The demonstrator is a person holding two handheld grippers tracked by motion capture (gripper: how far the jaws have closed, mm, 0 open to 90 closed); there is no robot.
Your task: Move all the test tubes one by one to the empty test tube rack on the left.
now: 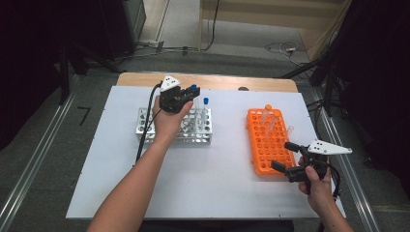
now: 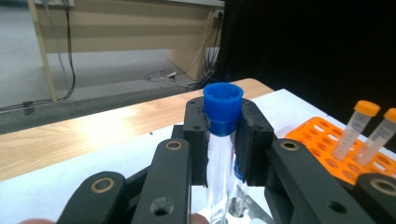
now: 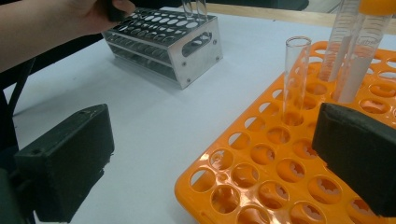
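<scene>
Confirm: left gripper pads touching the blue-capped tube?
Touching. In the left gripper view, the left gripper has both black pads pressed against the blue-capped tube just under its cap, no gap on either side.

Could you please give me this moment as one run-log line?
left hand-held gripper: shut on blue-capped tube | above metal rack | right hand-held gripper: open, by orange rack

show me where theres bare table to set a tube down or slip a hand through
The widest bare patch of the white table lies between the metal rack and the orange rack, running to the near edge. It is crowded over the metal rack, where the left gripper holds a blue-capped tube, and at the orange rack's near corner by the right gripper.
</scene>
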